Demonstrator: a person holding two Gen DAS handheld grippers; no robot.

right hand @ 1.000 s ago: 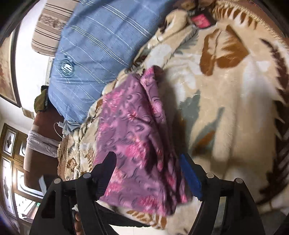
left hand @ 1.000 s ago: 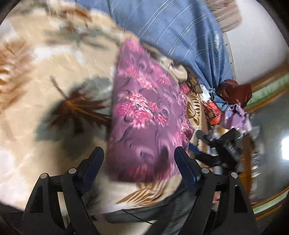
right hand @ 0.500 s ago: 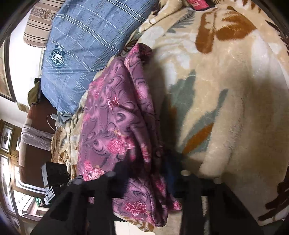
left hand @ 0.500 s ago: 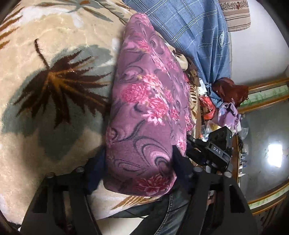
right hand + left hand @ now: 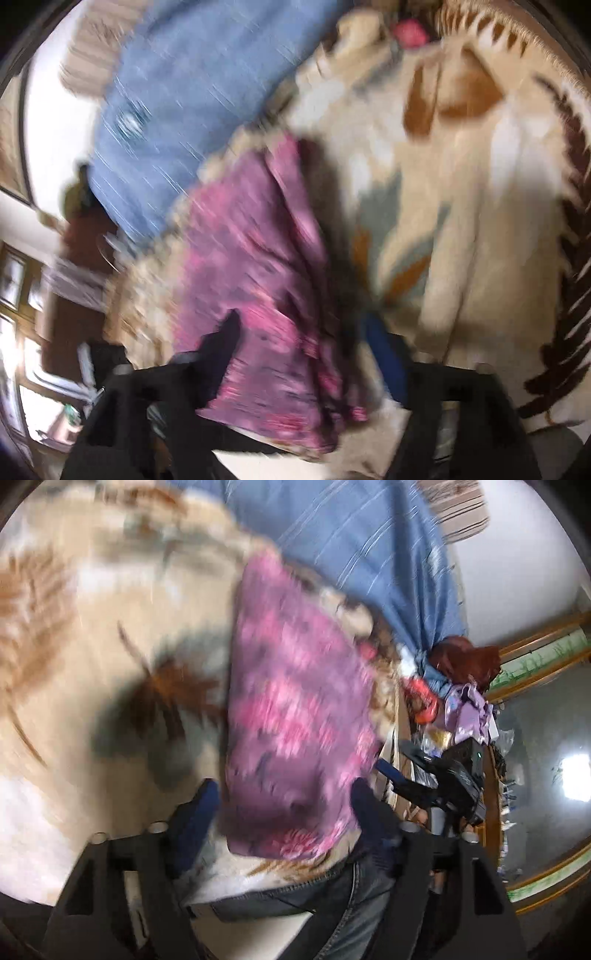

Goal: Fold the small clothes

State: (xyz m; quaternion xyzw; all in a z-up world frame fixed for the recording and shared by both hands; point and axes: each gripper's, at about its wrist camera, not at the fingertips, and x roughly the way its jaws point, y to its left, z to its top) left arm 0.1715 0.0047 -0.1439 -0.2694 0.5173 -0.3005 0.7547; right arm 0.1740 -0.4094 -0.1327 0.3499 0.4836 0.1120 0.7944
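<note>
While spread wide, both tools [image 5: 282, 808] [image 5: 306, 347] empty.

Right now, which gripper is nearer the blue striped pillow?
Hard to call, perhaps left. The left gripper and right gripper both straddle the near end of the purple floral cloth, jaws open; the blue striped pillow lies beyond its far end.

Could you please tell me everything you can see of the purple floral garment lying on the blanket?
The purple garment with pink flowers looks like soft, thin cloth, folded into a long narrow bundle with layered edges along one side. It lies flat on the cream plush blanket with brown leaf shapes, its far end near the blue striped cloth. Its near end sits between the open fingers of the left gripper and of the right gripper. Motion blur hides any finger contact.
</note>
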